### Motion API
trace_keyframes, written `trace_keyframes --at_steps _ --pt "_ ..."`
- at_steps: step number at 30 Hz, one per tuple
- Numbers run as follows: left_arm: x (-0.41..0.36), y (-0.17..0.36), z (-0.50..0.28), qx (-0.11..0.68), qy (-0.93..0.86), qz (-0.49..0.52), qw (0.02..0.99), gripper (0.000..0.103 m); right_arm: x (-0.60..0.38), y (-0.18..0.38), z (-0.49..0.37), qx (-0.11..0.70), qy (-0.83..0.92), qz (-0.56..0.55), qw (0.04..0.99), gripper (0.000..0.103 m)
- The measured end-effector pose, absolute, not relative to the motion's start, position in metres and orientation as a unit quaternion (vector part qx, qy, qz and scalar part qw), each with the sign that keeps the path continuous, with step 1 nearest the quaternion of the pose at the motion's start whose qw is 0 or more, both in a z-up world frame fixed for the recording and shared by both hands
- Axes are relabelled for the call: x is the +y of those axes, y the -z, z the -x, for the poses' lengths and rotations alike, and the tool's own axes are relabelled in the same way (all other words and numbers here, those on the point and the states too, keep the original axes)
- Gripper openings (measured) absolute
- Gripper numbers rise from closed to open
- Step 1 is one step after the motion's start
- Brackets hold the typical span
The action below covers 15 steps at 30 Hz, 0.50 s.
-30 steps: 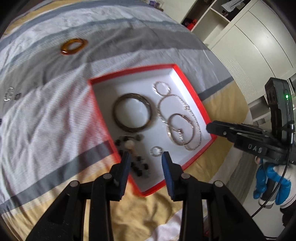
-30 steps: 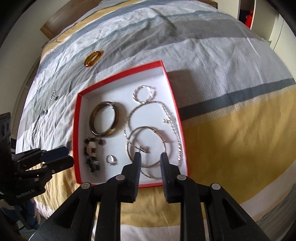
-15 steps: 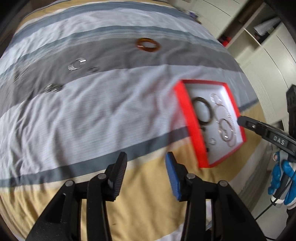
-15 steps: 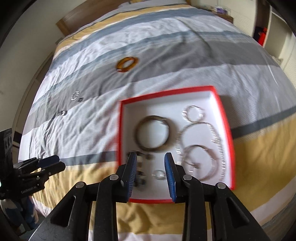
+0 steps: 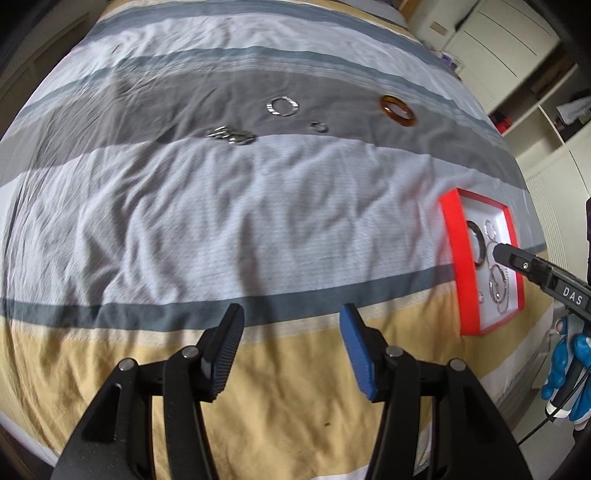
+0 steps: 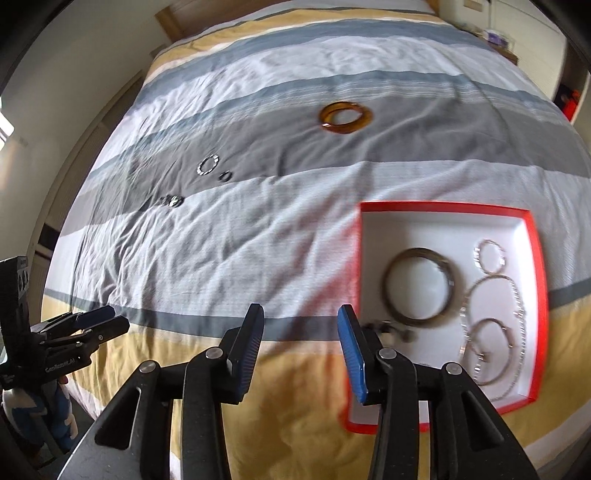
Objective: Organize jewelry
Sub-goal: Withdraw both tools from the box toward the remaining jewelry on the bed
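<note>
A red box [image 6: 537, 266] with a white inside lies on the striped bedspread; it holds a dark bangle [image 6: 419, 288], silver hoops and a chain [image 6: 491, 325]. In the left wrist view the box [image 5: 461, 258] is far right. On the grey stripe lie an amber bangle [image 6: 345, 118] [image 5: 399, 110], a silver hoop [image 6: 207, 164] [image 5: 282, 106], a small ring [image 6: 224, 176] [image 5: 319, 127] and a silver cluster [image 6: 171, 200] [image 5: 231, 134]. My left gripper [image 5: 291, 325] is open and empty over the yellow stripe. My right gripper [image 6: 301, 325] is open and empty beside the box's left wall.
The bedspread [image 5: 258, 221] is wrinkled. White cupboards and shelves [image 5: 517, 55] stand beyond the bed's right side. A wooden headboard [image 6: 177, 18] and wall are at the far end. The bed's near edge runs below both grippers.
Both grippers swung left, away from the box, toward the loose jewelry on the grey stripe. Both sets of jaws opened wider. Nothing was picked up.
</note>
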<state>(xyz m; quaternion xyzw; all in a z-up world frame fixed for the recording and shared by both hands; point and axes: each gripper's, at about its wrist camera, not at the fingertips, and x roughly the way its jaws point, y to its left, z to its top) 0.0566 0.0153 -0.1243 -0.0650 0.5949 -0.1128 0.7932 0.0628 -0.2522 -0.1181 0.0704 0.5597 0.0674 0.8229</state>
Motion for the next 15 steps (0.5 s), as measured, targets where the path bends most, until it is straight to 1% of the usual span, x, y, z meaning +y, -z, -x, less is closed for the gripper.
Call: trace_keyframes --at_steps 6,12,15 --pt "0.042 0.125 -0.065 0.588 0.112 0.124 0.791 0.052 -0.228 0.127 -0.078 0.57 -0.09 -0.054 0.815 0.042" --pt "0.062 0.12 -0.092 0.571 0.094 0.156 0.8 0.052 -0.204 0.133 -0.103 0.572 -0.117 -0.036 0.811 0.042" --pt "0.07 0.122 -0.111 0.57 0.083 0.166 0.801 0.052 -0.193 0.137 -0.119 0.571 -0.129 -0.031 0.81 0.044"
